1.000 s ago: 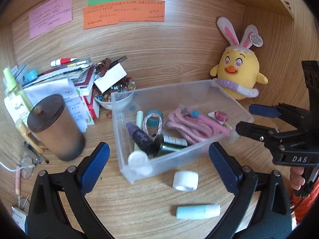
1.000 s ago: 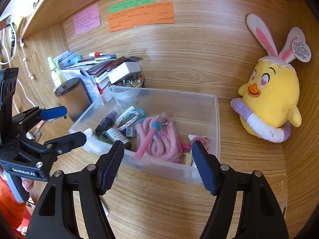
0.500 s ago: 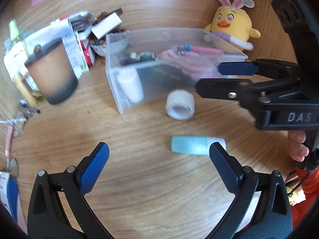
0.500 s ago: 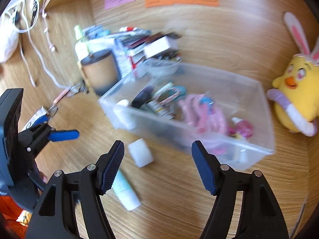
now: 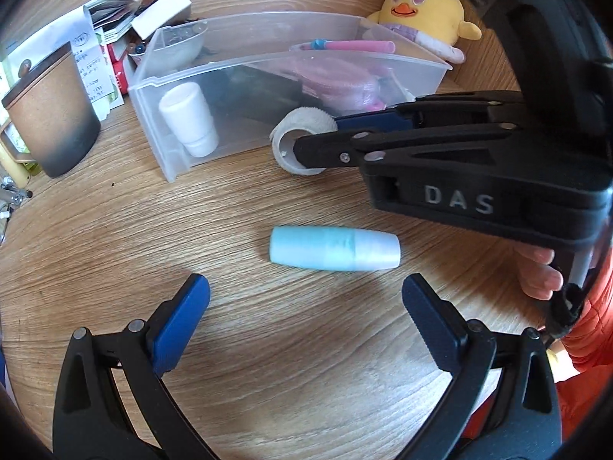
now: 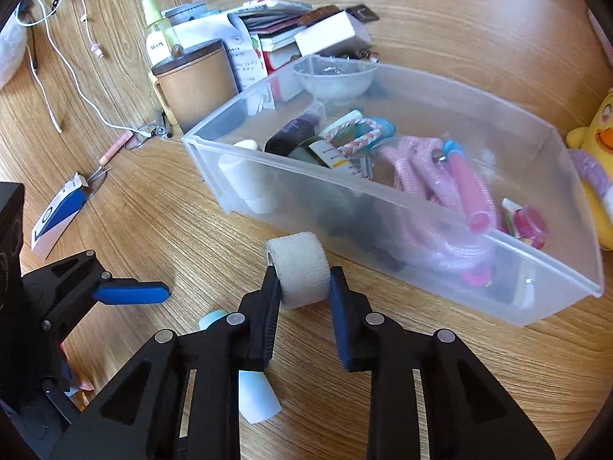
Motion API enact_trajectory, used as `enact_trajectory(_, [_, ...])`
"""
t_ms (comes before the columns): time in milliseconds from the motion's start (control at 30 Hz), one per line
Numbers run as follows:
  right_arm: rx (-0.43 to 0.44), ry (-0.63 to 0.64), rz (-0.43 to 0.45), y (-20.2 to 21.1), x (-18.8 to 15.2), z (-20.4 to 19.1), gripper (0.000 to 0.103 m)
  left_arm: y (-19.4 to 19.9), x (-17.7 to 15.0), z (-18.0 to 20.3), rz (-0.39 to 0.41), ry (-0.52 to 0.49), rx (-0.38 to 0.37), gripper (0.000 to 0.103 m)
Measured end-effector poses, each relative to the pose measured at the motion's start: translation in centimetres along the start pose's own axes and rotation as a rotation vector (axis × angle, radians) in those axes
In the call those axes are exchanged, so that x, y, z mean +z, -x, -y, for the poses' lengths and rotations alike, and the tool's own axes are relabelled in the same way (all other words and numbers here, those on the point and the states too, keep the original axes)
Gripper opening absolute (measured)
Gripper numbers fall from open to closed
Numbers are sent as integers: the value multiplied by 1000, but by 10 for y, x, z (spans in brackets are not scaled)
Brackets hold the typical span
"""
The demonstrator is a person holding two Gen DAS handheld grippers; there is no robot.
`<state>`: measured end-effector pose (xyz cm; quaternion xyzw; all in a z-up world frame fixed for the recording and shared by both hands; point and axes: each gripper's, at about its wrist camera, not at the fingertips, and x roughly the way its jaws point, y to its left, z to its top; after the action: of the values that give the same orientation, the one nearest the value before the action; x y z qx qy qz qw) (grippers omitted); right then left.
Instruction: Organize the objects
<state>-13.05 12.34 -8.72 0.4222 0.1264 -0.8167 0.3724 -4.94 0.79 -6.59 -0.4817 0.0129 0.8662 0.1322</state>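
A white bandage roll [image 6: 300, 268] lies on the wooden desk just in front of the clear plastic bin [image 6: 421, 226]. My right gripper [image 6: 302, 287] is shut on the roll, one pad on each end; it also shows in the left wrist view [image 5: 302, 142]. A light blue tube [image 5: 333, 248] lies on its side on the desk, and my left gripper [image 5: 306, 306] is open just short of it. The tube shows partly under my right gripper in the right wrist view [image 6: 254, 395]. The bin holds a pink skipping rope [image 6: 433, 191], a white bottle [image 5: 189, 119] and small items.
A brown lidded cup [image 5: 49, 115] stands left of the bin, with a stack of booklets and a white box [image 6: 329, 34] behind. A yellow plush chick [image 5: 425, 11] sits at the back right. Cables, small scissors [image 6: 95, 172] and a blue-white card [image 6: 57, 214] lie at left.
Both grippers dropped low toward the desk. My right gripper moved in and closed on the bandage roll. My left gripper came closer to the blue tube and stayed open.
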Motion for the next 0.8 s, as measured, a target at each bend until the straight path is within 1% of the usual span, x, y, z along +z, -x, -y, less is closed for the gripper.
enact_trajectory(233, [-47, -9, 40, 25, -9, 9, 23, -4, 6, 11, 12, -9, 9, 102])
enact_trajectory(267, [-49, -16, 43, 28, -11, 12, 23, -4, 7, 13, 19, -13, 16, 100])
enact_trajectory(300, [-50, -24, 47, 31, -13, 15, 23, -4, 7, 14, 26, -18, 17, 97])
enact_trajectory(333, [-50, -31, 51, 34, -14, 17, 23, -6, 11, 17, 29, -26, 12, 88])
enact_trajectory(367, [-50, -38, 55, 36, -16, 20, 23, -7, 11, 18, 24, -35, 9, 83])
enact_trajectory(400, [-52, -45, 58, 39, -17, 22, 23, -7, 12, 19, 30, -44, 21, 81])
enact_trajectory(433, [-53, -49, 61, 41, -19, 24, 23, -8, 12, 20, 33, -46, 21, 76])
enact_trajectory(467, [-54, -52, 64, 43, -20, 25, 23, -8, 13, 20, 35, -47, 23, 73])
enact_trajectory(633, [-56, -63, 85, 52, -24, 29, 23, -4, 14, 14, 50, -26, 25, 73])
enact_trajectory(800, [-56, -70, 109, 60, -24, 32, 23, 11, 25, 7, 101, -8, 49, 73])
